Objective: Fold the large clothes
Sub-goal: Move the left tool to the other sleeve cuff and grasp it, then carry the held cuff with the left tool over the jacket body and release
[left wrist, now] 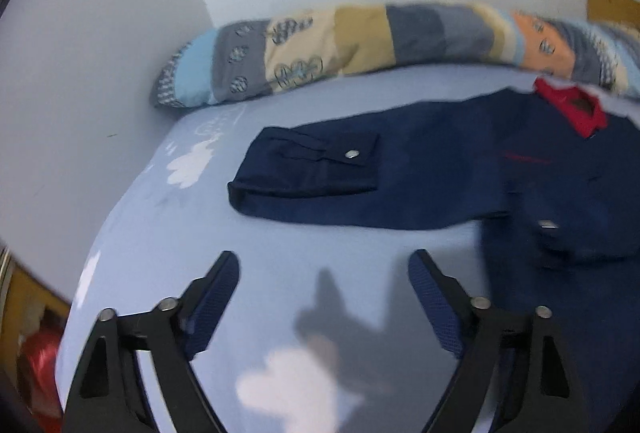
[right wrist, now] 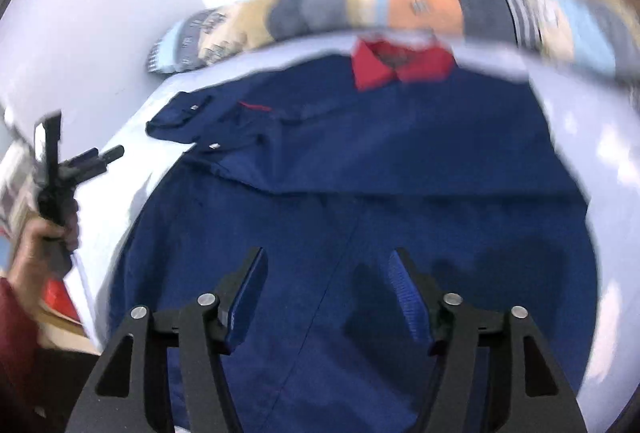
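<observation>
A navy work jacket [right wrist: 360,161] with a red collar [right wrist: 400,67] lies flat on a light blue bed sheet [left wrist: 180,233]. Its left sleeve [left wrist: 340,181] stretches out sideways, cuff with a metal snap [left wrist: 352,154] at the end. My left gripper [left wrist: 324,265] is open and empty above the bare sheet, short of the sleeve. It also shows in the right wrist view [right wrist: 108,155], held in a hand at the bed's left side. My right gripper [right wrist: 326,261] is open and empty above the jacket's lower body.
A long patchwork pillow [left wrist: 360,37] lies along the white wall [left wrist: 100,53] behind the jacket. The sheet has white cloud prints [left wrist: 192,163]. The bed's left edge drops off to red and yellow items [left wrist: 36,361] below.
</observation>
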Demonstrator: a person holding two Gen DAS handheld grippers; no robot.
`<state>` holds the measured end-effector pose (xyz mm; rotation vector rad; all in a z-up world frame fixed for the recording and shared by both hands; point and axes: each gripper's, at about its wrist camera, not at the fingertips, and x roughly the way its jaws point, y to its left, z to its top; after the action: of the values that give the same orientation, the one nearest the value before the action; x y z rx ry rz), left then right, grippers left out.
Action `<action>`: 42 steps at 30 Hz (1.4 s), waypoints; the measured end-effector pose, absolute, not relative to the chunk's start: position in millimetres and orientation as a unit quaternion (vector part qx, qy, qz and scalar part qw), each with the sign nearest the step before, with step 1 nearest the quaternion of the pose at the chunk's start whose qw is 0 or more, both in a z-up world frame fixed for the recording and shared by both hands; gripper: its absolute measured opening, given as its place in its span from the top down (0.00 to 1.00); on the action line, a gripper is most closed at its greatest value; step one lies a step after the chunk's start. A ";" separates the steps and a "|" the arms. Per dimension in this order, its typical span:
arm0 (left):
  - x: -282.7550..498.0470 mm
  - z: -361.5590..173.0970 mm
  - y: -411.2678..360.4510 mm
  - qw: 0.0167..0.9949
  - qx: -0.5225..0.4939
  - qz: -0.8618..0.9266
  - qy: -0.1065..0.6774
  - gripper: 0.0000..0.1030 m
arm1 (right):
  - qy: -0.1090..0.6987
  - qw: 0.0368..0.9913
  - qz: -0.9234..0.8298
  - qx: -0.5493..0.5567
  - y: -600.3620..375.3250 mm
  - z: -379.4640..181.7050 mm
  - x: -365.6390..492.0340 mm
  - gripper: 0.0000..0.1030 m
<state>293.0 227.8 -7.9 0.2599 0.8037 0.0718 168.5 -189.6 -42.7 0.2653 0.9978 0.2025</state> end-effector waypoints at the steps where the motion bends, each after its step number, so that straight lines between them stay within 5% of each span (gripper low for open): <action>1: 305.0 -11.7 232.3 0.908 0.136 0.036 0.395 0.25 | 0.470 0.867 0.100 0.133 -193.4 -38.9 168.0 0.37; 12: 412.3 -69.9 227.2 0.866 0.249 0.016 0.432 0.45 | 0.469 0.847 0.114 0.224 -228.1 -40.7 178.2 0.35; 26: 448.6 -91.0 243.3 0.894 0.216 0.017 0.392 0.52 | 0.497 0.821 0.111 0.260 -229.8 -62.4 185.0 0.35; 29: 455.9 -92.2 244.1 0.894 0.207 0.009 0.397 0.92 | 0.502 0.817 0.111 0.259 -227.3 -65.8 187.1 0.35; 42: 423.5 -10.8 284.6 0.937 0.045 -0.042 0.344 0.96 | 0.495 0.817 0.100 0.278 -233.4 -63.8 184.5 0.35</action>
<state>423.5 284.6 -10.8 0.0923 0.7026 -0.0849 184.5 -233.4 -63.8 0.5937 1.0552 0.2140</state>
